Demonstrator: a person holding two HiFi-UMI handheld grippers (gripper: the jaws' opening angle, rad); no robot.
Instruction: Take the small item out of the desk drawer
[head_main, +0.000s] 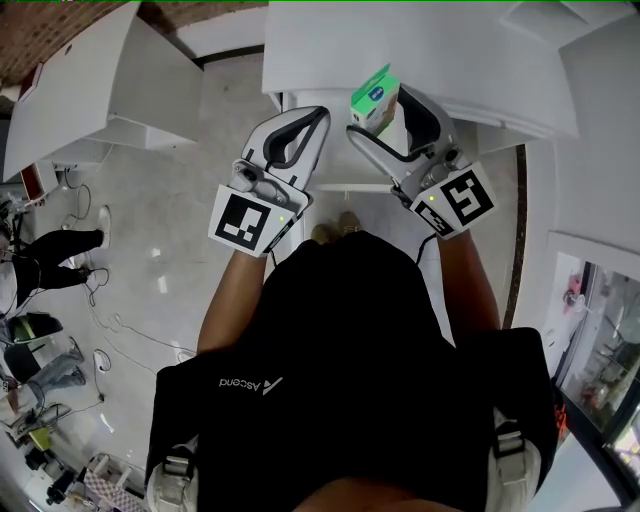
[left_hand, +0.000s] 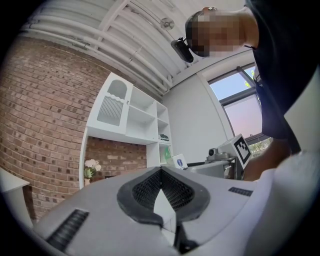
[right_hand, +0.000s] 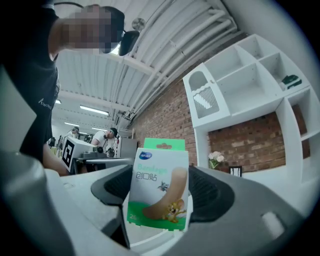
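Clamping the bandage box (head_main: 375, 96) at the desk (head_main: 300, 50) edge, right hand-held gripper (head_main: 380, 108); left hand-held gripper (head_main: 320, 116) closed, alongside.

Green-and-white bandage box (right_hand: 158, 182) tight between the jaws of the right hand-held gripper (right_hand: 161, 194), white shelving (right_hand: 250, 85) behind

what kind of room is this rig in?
Probably an open-plan office or lab workspace: a brick wall, a white shelf unit, and people at benches in the background under exposed ceiling pipes.
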